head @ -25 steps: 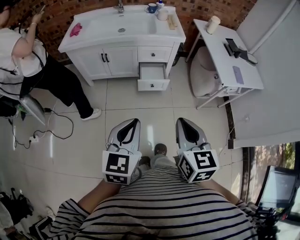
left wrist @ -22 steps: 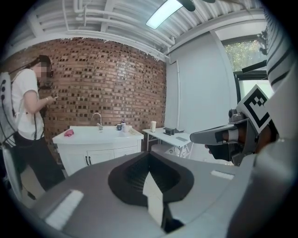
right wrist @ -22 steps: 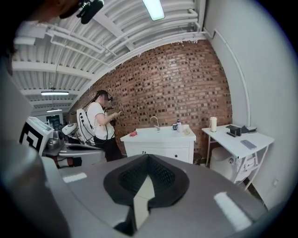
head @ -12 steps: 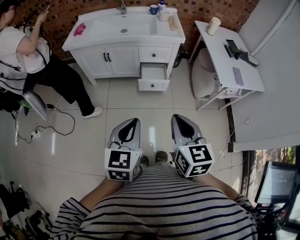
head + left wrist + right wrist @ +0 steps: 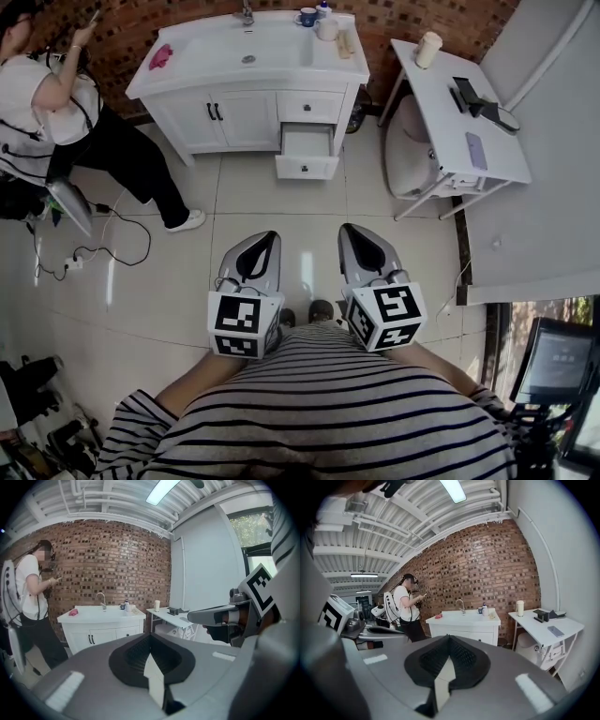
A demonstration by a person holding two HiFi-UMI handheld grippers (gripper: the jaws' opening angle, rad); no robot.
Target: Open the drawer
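Two grippers clenched, empty: left gripper [image 5: 267, 244], right gripper [image 5: 352, 234], near torso [image 5: 328, 403], well apart from vanity [image 5: 242, 124]. Lower drawer [image 5: 306, 167] already out; upper drawer [image 5: 325, 108] shut, likely target. Close in square, part jaws early, clamp knob [image 5: 309, 108], pull straight.

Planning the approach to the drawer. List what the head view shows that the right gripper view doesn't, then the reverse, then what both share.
Head view only: the open lower drawer on the vanity's right side, and the wearer's striped shirt.

Right gripper view only: the ceiling light and white beams; that gripper's body hides the open drawer.

Both: the vanity, the standing person, the side table and the cup on it.
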